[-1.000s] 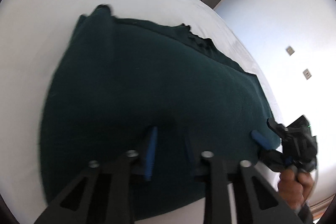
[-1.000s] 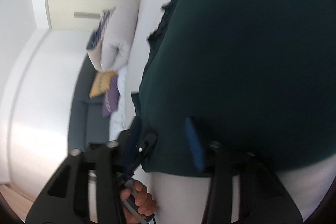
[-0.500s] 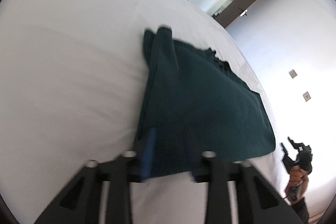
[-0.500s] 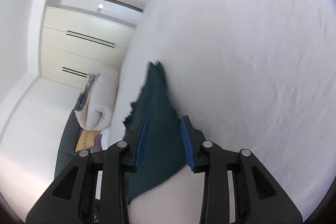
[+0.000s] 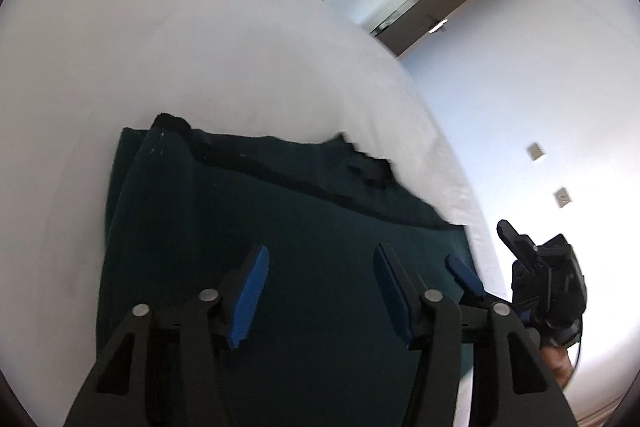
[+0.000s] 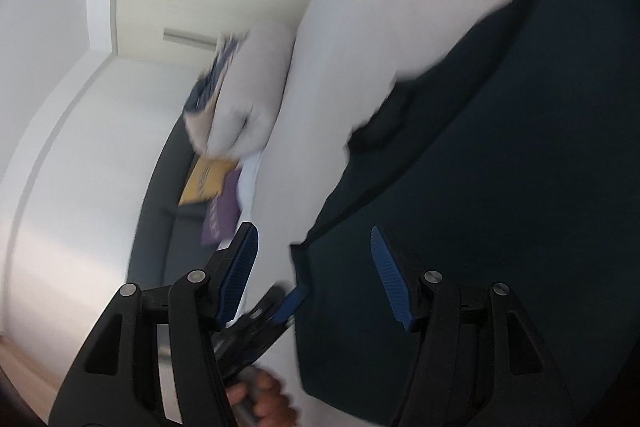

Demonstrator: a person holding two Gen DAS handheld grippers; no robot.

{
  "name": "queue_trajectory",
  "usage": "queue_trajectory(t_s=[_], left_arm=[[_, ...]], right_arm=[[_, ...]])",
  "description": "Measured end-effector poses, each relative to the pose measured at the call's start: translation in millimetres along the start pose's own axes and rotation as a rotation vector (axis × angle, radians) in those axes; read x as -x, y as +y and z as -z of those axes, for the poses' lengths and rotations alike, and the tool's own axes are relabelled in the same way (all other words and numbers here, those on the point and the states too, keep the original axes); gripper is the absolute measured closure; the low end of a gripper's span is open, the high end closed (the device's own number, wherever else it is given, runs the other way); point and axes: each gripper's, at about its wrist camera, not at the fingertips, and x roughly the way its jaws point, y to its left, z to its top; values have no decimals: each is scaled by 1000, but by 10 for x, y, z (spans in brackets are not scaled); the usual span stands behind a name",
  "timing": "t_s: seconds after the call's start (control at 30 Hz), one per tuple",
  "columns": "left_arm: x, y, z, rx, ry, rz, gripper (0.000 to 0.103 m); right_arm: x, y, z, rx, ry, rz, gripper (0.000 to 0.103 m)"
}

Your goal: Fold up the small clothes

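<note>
Left wrist: left gripper (image 5: 320, 291) spread wide, empty, over dark green garment (image 5: 280, 247) lying on white bed (image 5: 200, 47).

Right wrist: right gripper (image 6: 316, 279) also spread, at garment's corner (image 6: 304, 259). Likely between folds; next needs an edge grasp.
</note>
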Motion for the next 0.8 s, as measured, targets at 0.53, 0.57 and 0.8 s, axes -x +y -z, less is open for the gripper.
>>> queue_trajectory(t_s=[0.53, 0.57, 0.8], left_arm=[[255, 703, 158, 114, -63, -3, 86], [341, 693, 178, 111, -74, -17, 66], [735, 582, 398, 123, -96, -45, 4]], right_arm=[[808, -979, -792, -157, -302, 91, 54], [976, -1006, -780, -176, -318, 79, 51], [1160, -562, -448, -20, -254, 135, 33]])
